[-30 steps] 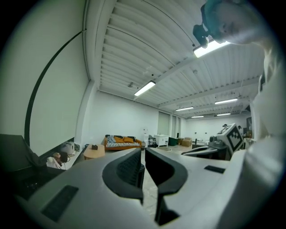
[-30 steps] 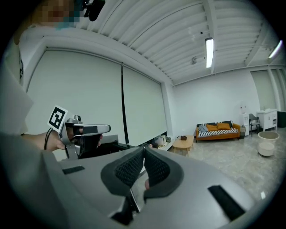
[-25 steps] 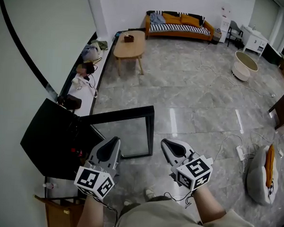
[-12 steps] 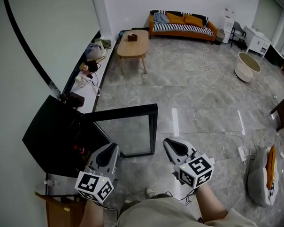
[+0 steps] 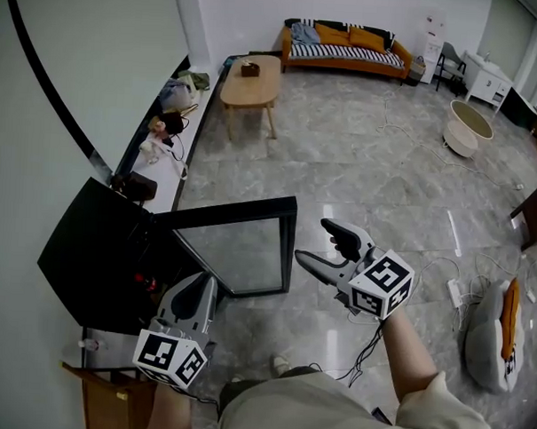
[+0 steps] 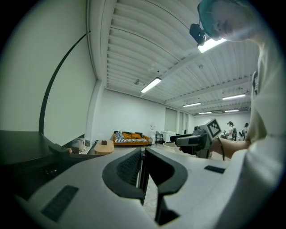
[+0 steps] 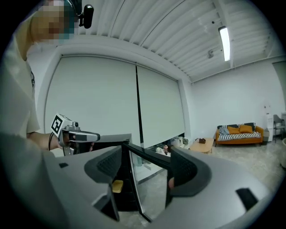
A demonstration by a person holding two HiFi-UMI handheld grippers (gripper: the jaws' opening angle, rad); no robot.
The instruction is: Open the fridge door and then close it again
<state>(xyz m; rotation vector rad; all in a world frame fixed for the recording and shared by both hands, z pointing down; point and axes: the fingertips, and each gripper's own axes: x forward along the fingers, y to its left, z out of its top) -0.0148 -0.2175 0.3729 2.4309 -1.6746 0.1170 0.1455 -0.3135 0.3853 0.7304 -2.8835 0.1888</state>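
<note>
- The fridge (image 5: 98, 255), a low black cabinet, is set against the pale wall.
- A white ledge (image 5: 163, 191) with small clutter on it runs away from the fridge along the same wall.
- The fridge's door (image 5: 240, 252), a glass pane in a black frame, is swung wide open. It stands out from the fridge front over the grey stone floor (image 5: 385, 196).
- A small yellow item (image 7: 117, 185) is seen inside the fridge in the right gripper view; what it is cannot be told.
- The right gripper (image 5: 313, 245) is held just beside the door's free edge, on the side away from the fridge.
- Its jaws are spread wide and have just been opening. In the right gripper view the door's free edge is seen in the gap between them. Neither pad is pressed on it, so nothing is gripped.
- The left gripper (image 5: 205, 282) is held close to the fridge's open front, at the hinge end of the door.
- Its jaws are drawn almost together, with only a slim slit left between the pads. Nothing is seen clamped in them.
- A low wooden bench (image 5: 249, 86) with a small dark box on it stands well beyond the fridge, near the far end of the ledge.
- An orange sofa (image 5: 342, 45) with a striped seat is placed at the far wall, well apart from the fridge.
- A round white tub (image 5: 463, 124) and loose white cables (image 5: 405, 135) lie on the floor, far out from the fridge past the open door.
</note>
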